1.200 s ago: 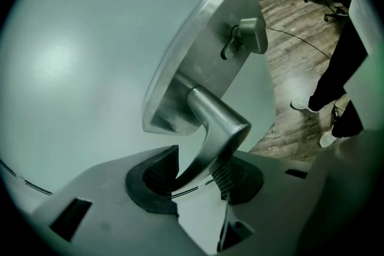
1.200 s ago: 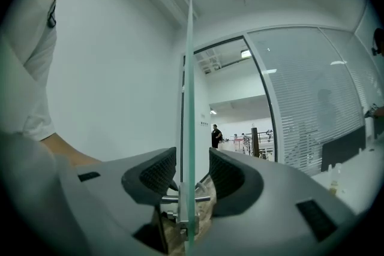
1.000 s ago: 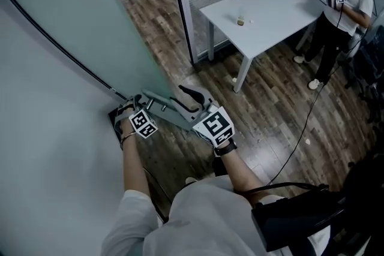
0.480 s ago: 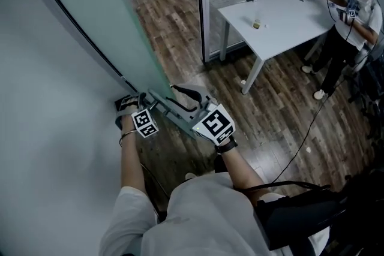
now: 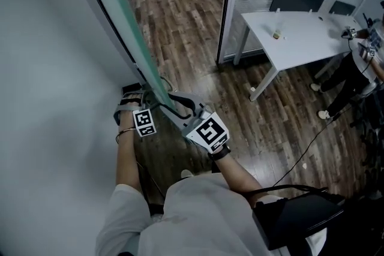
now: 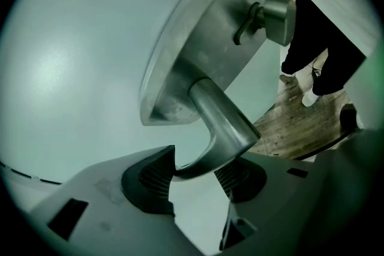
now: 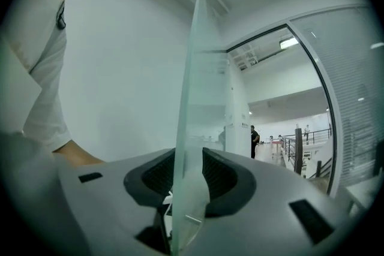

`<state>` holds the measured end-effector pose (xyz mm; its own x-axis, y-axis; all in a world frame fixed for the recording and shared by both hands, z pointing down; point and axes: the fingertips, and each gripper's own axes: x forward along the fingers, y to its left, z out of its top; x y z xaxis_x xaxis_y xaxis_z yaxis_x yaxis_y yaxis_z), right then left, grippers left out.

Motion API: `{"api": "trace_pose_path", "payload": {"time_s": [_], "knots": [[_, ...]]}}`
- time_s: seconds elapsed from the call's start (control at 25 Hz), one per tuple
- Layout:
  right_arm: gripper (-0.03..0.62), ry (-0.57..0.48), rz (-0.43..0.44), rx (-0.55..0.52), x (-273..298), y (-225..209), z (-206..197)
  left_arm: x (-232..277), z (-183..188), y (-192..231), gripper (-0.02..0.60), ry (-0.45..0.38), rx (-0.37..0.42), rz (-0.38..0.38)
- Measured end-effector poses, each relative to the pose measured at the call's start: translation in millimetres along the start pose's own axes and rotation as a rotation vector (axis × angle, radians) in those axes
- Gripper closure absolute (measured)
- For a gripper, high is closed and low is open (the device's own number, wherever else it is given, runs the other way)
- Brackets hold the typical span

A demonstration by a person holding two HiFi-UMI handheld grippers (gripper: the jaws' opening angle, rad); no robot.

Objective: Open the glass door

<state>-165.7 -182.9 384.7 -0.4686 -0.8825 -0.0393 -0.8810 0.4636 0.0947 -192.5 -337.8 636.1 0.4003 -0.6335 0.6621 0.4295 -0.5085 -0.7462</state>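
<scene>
While the upright glass door (image 5: 125,21) had swung further open, edge-on to the person, the left gripper (image 6: 201,180) had just been opening, its jaws loose around the handle (image 6: 219,123). The right gripper (image 7: 186,183) had just been closing and pinched the door's edge.

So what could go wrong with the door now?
The left gripper has just been opening its jaws around the door handle, so it might slip off. The right gripper has just been closing on the glass door edge; squeezing crookedly could chip it.

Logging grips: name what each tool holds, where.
Right tool, jaws just closing, clamps the glass door by its edge. Left tool, jaws just opening, straddles the handle lever; hold unclear.
</scene>
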Motion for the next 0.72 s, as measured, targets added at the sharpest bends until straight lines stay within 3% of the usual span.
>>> {"api": "trace_pose_path", "payload": {"time_s": [0.12, 0.24, 0.44, 0.72], "knots": [[0.469, -0.020, 0.016, 0.034, 10, 19, 1, -8, -18, -3, 0.413, 0.025, 0.007, 0.059], [0.467, -0.025, 0.028, 0.033, 22, 35, 0, -25, -53, 0, 0.400, 0.066, -0.101, 0.156], [0.464, -0.016, 0.008, 0.040, 31, 54, -2, -77, -110, 7, 0.400, 0.089, -0.396, 0.288], [0.451, -0.006, 0.043, 0.040, 57, 89, 0, -133, -162, -22, 0.400, 0.035, -0.916, 0.388]]}}
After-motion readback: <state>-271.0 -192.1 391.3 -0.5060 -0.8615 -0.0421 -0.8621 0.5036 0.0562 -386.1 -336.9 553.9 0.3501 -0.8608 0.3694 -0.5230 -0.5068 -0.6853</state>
